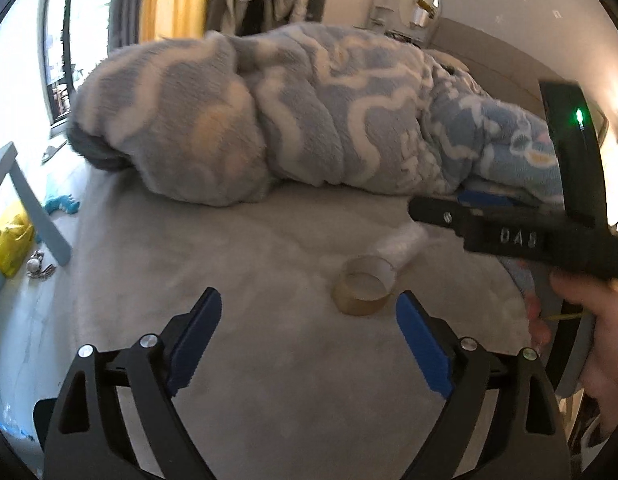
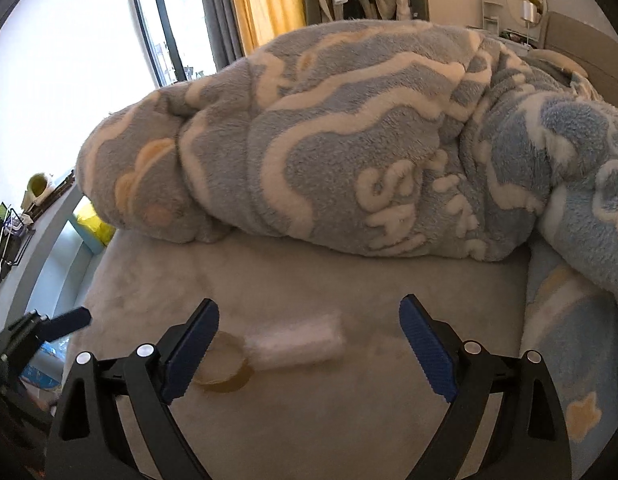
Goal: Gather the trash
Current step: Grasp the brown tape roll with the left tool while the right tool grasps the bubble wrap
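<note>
A brownish tape ring [image 1: 364,290] lies on the grey bed sheet [image 1: 189,248], with a clear crumpled plastic piece [image 1: 401,246] touching its far side. My left gripper [image 1: 309,304] hovers just short of the ring, open and empty. In the right wrist view the same ring [image 2: 225,372] sits by the left finger, and the plastic piece [image 2: 297,342] lies on the sheet in the gap of my right gripper [image 2: 309,308], which is open and touches neither. A hand [image 1: 605,332] holds the right tool at the right edge. One left gripper finger [image 2: 67,322] shows at the far left.
A bulky blue and cream fleece blanket [image 1: 289,120] [image 2: 349,152] is heaped across the bed behind the trash. On the floor to the left are a yellow bag [image 1: 9,248], a pale blue table leg [image 1: 33,208] and a blue toy [image 1: 61,204]. Bright windows lie beyond.
</note>
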{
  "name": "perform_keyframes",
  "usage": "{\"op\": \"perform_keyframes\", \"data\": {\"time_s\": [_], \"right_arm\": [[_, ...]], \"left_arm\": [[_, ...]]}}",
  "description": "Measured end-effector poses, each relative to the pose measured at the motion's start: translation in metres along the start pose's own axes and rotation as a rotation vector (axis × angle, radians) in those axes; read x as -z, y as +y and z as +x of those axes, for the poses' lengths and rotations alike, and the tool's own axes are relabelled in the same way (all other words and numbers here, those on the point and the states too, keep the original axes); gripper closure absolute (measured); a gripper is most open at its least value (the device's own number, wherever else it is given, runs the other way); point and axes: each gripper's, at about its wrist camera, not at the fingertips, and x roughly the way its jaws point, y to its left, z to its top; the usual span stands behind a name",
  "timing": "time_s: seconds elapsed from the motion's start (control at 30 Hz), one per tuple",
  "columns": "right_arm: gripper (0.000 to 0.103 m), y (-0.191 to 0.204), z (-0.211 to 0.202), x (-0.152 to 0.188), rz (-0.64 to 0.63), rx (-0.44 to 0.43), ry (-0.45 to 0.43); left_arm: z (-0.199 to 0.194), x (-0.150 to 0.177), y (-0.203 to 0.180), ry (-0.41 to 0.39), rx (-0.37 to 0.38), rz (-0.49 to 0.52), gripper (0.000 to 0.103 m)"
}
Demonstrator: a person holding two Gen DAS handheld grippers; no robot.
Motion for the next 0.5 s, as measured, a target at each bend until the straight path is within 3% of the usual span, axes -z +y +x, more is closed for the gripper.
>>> {"op": "perform_keyframes", "data": {"time_s": [0.37, 0.5], "right_arm": [[0.011, -0.020, 0.024, -0.009, 0.014, -0.058, 0.088], [0.011, -0.022, 0.030, -0.011, 0.008, -0.069, 0.101]], "left_arm": [[0.055, -0.002, -0.030, 0.062, 0.041, 0.053, 0.014], [0.067, -0.006, -0.031, 0.078, 0.043, 0.037, 0.025]]}}
